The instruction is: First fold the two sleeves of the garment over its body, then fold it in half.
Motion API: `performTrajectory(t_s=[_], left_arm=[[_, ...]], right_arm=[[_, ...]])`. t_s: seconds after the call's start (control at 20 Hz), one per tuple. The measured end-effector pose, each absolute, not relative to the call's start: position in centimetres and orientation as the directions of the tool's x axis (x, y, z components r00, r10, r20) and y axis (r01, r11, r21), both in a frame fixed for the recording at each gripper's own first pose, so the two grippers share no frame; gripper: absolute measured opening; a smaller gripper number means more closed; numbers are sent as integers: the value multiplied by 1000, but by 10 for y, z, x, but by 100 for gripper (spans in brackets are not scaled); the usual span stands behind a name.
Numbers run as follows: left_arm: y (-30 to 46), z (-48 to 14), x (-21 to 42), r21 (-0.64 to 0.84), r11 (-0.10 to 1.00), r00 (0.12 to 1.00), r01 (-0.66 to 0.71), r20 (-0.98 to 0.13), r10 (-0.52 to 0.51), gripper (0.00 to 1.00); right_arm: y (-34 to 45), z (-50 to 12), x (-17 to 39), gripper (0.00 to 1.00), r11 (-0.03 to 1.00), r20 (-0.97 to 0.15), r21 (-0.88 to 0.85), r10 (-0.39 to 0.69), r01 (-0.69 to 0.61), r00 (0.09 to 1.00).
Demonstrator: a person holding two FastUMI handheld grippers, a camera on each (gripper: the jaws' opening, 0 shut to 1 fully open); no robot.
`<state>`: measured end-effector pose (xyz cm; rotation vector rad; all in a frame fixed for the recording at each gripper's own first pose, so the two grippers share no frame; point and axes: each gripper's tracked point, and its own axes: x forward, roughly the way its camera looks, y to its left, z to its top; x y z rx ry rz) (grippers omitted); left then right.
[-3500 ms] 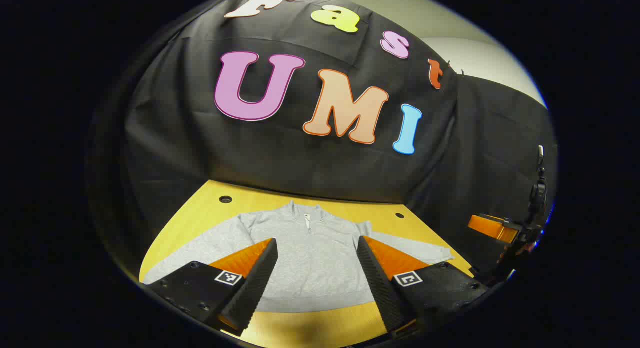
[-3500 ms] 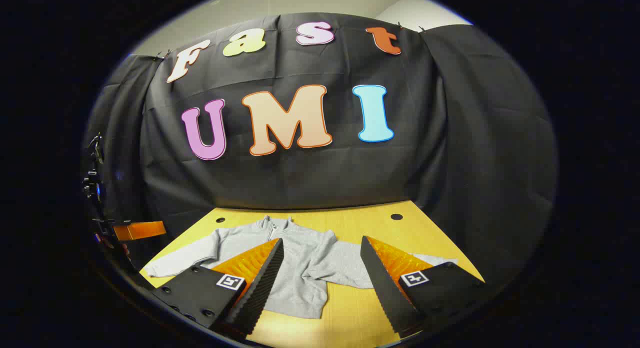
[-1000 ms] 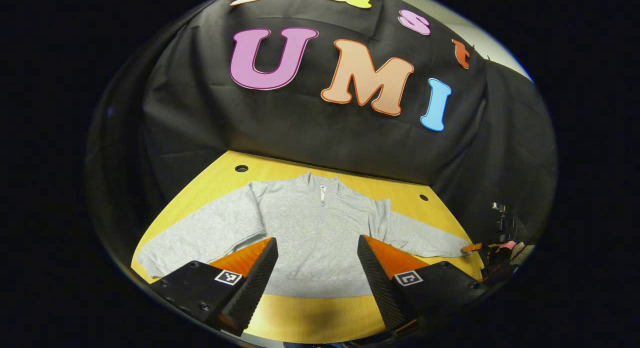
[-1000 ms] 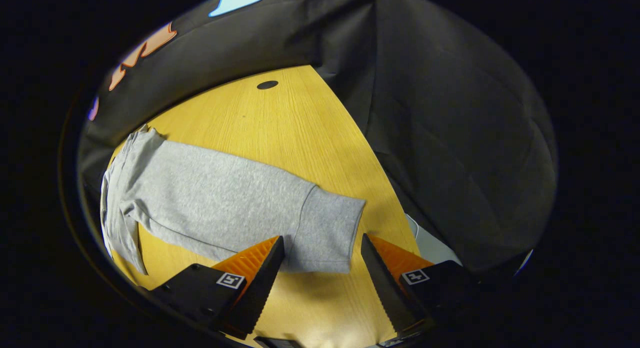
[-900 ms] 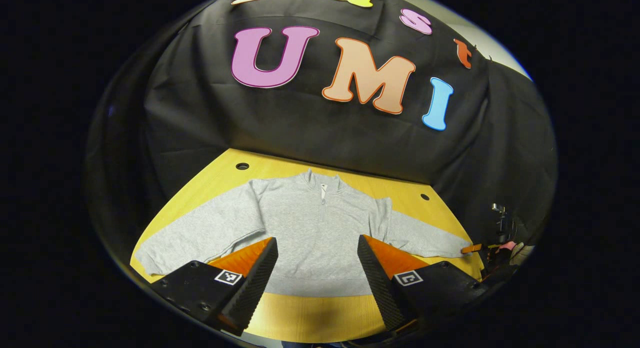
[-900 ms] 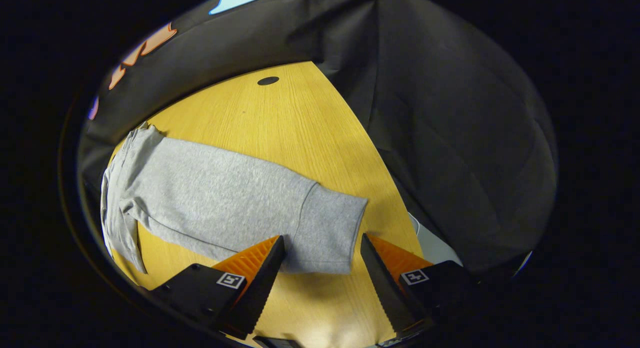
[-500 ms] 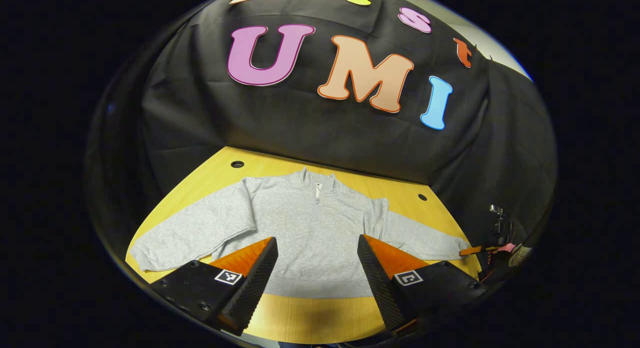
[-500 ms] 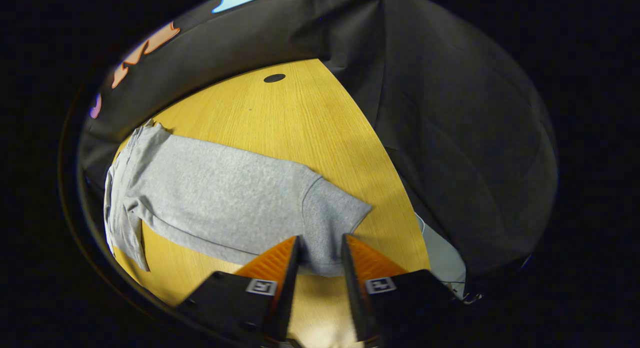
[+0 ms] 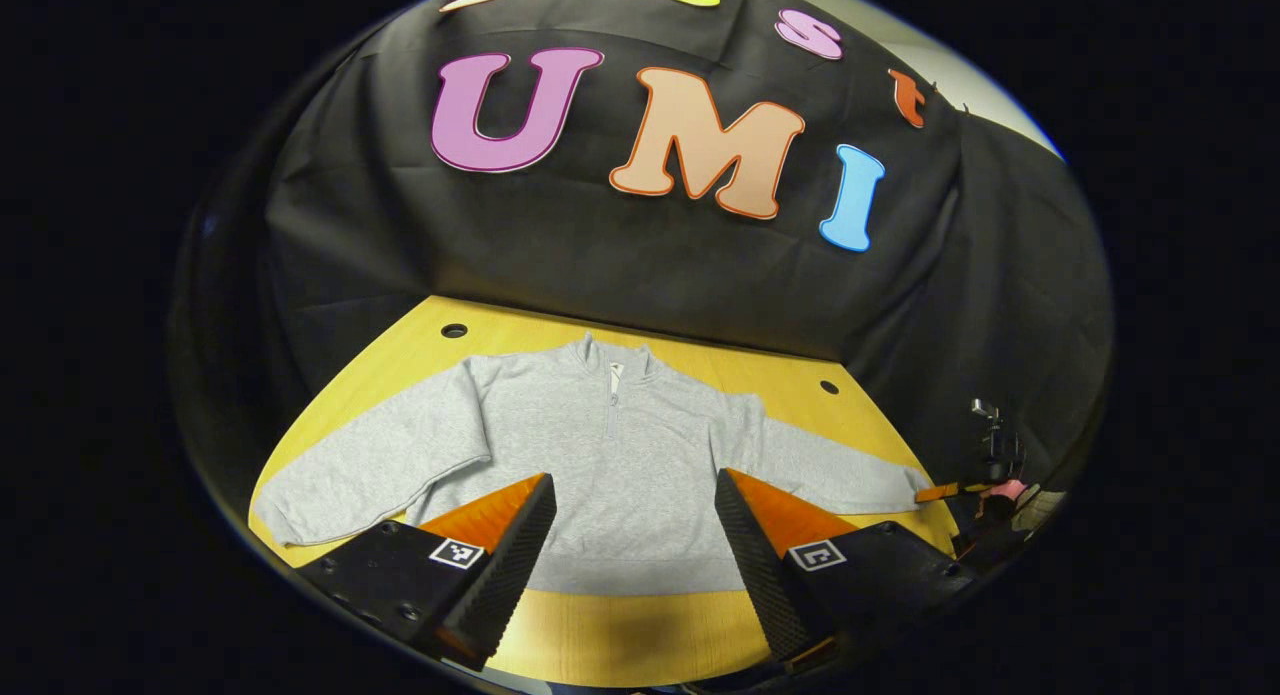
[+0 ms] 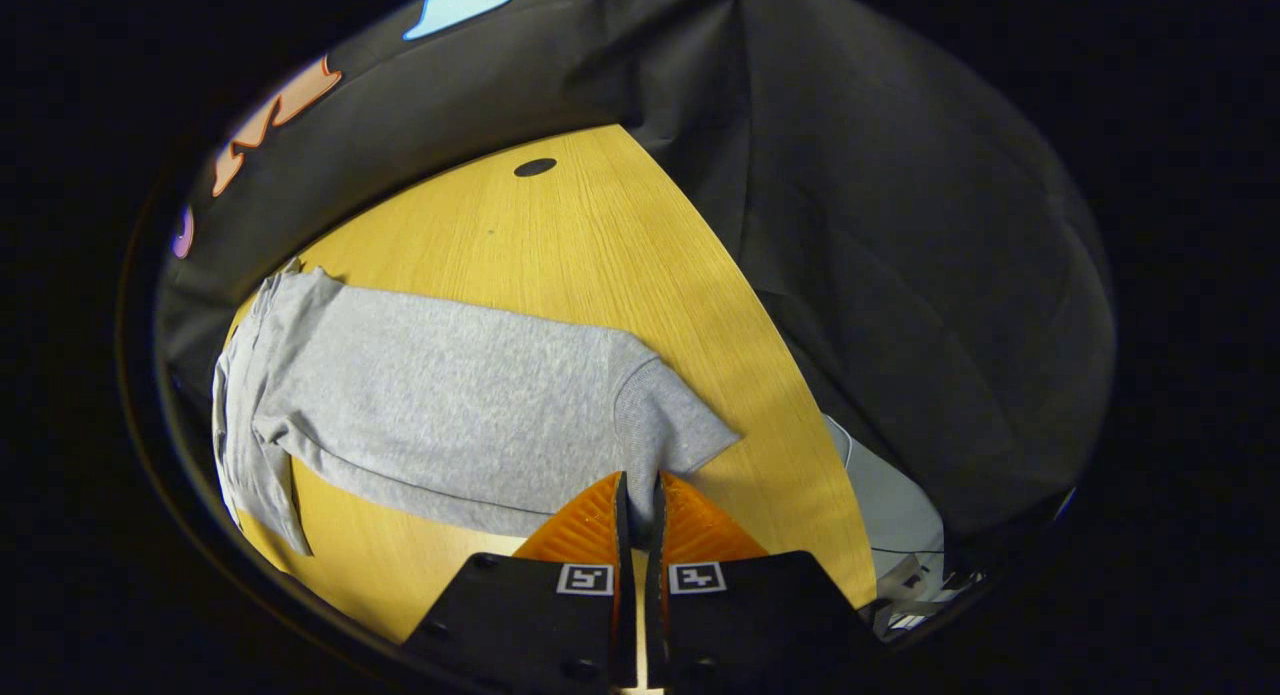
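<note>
The sweatshirt (image 9: 610, 475) lay flat, face up on the table (image 10: 560, 235), both sleeves spread wide. The right sleeve (image 10: 450, 405) ran leftward from the right gripper (image 10: 637, 505) — its jaws clamped together on the cuff (image 10: 670, 425). Folding that sleeve likely meant carrying the cuff back along that line, over the body. The left gripper (image 9: 630, 535) hovered before the hem, jaws wide apart.

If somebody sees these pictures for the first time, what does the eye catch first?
The grey sweatshirt lies spread flat on the yellow wooden table, sleeves out. In the right gripper view, the right gripper is pinched on the cuff of one sleeve. The left gripper hangs open above the hem.
</note>
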<state>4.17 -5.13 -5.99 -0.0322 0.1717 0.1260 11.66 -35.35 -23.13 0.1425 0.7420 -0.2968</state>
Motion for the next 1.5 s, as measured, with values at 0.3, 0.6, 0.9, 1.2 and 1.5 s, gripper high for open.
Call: performTrajectory(t_s=[0.3, 0.6, 0.9, 1.2, 1.5], left_arm=[[-47, -60, 44, -31, 998, 984, -61, -167, 55, 94], [-21, -58, 35, -30, 999, 985, 11, -171, -16, 94], [33, -52, 19, 17, 999, 981, 52, -188, -48, 94], [82, -46, 9, 1, 998, 981, 63, -187, -61, 94], [126, -54, -6, -24, 999, 979, 26, -202, -30, 94]], right_arm=[[-337, -212, 99, 6, 928, -645, 43, -258, 371, 719], [-283, -175, 89, 6, 908, -576, 100, -280, 407, 768], [-200, -134, 93, 6, 909, -504, 145, -272, 391, 820], [-96, -109, 123, 6, 944, -462, 144, -202, 297, 863], [31, -97, 175, 6, 975, -438, 183, -32, 124, 899]])
